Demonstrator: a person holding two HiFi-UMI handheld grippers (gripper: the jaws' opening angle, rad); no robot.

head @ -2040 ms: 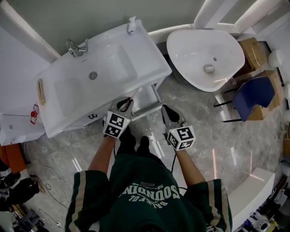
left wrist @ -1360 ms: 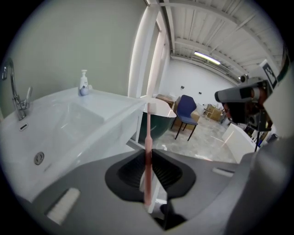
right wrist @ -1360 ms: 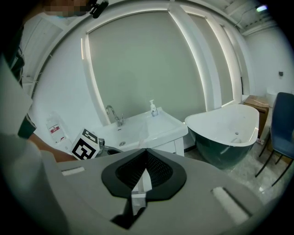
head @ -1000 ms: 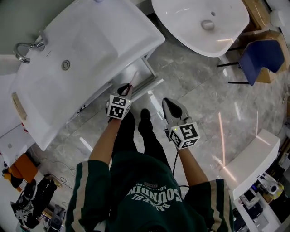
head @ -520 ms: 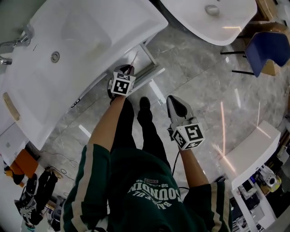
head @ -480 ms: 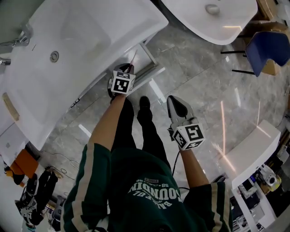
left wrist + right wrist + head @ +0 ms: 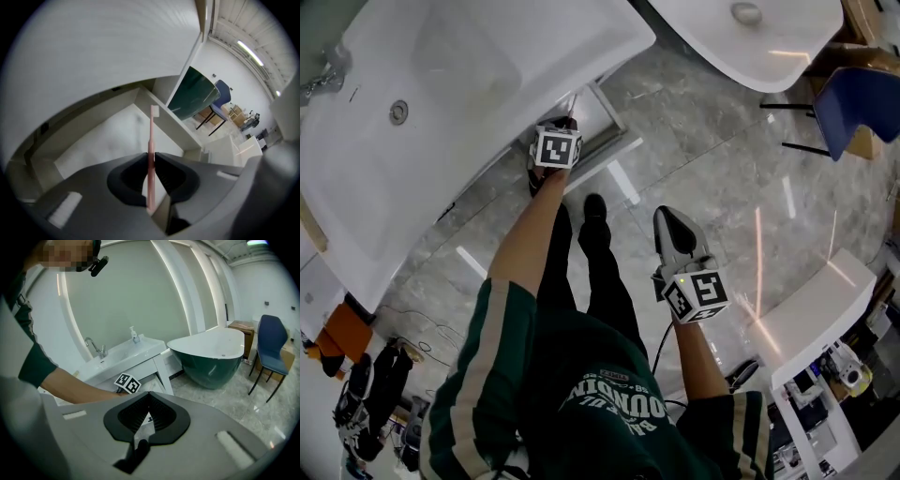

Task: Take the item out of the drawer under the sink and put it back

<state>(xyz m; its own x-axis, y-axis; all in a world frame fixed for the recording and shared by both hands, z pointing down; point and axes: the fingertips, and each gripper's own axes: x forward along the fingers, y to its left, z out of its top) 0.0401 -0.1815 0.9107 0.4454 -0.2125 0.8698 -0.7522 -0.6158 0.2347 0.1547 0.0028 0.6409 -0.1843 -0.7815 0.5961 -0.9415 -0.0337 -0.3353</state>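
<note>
Fingers (image 7: 135,172) of the left gripper (image 7: 150,158) are clamped on the handle of a pink toothbrush (image 7: 152,133). Those of the right gripper (image 7: 149,394) are closed tip to tip with nothing between them.

Sink (image 7: 487,94): a white vanity unit at the far left of the head view. It overhangs the drawer, so the drawer can be entered only from the front and at a slant.

Drawer (image 7: 108,140): pulled out beneath the sink, white inside. The part of its bottom that shows is bare. The left gripper points steeply down into this opening, which suggests the return step, with the item going back in.

Right gripper: held at the near right over the marble floor (image 7: 703,141), well apart from the drawer. It is probably parked there to keep the opening free.

Toothbrush: a slim, straight, pale pink stem with a small white bristle head (image 7: 154,111) at its far end. The grip sits low on the handle, so most of the length projects ahead of the jaws, head first, over the drawer interior. So thin a stem is likely to pivot in the pads if its tip strikes a drawer wall.
</note>
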